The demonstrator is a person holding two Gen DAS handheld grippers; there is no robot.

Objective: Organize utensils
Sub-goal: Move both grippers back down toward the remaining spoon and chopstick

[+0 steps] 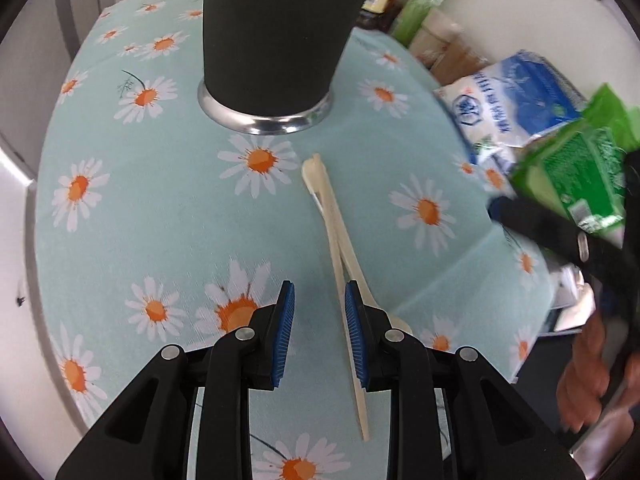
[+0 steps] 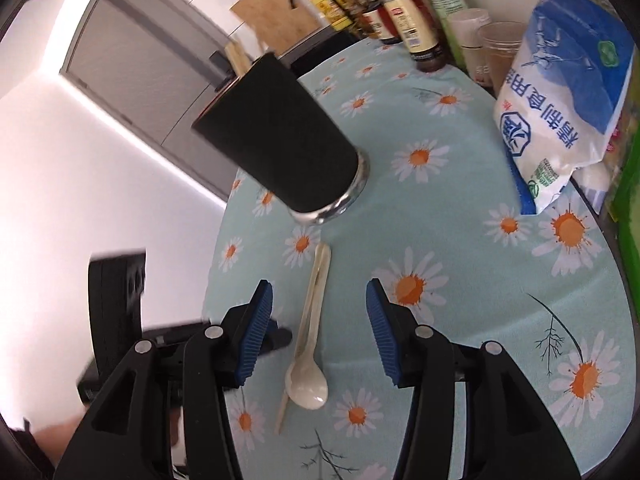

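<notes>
a daisy-print tablecloth (image 2: 460,208) carries a black cup (image 2: 280,152), a cream spoon (image 2: 308,384), a chopstick (image 1: 344,240) and a salt bag (image 2: 560,120)

daisy tablecloth (image 1: 360,184), white wall (image 2: 80,152), grey cabinet (image 2: 132,64)

A white-and-blue bag (image 2: 560,92) and bottles (image 2: 416,28) line the daisy tablecloth (image 2: 460,240).

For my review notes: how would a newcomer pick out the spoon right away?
Find the tall black cup standing on the daisy-print tablecloth. Just in front of its metal base lie two pale utensils, crossed. The spoon is the one ending in a rounded white bowl; the chopstick is a thin straight stick.
</notes>
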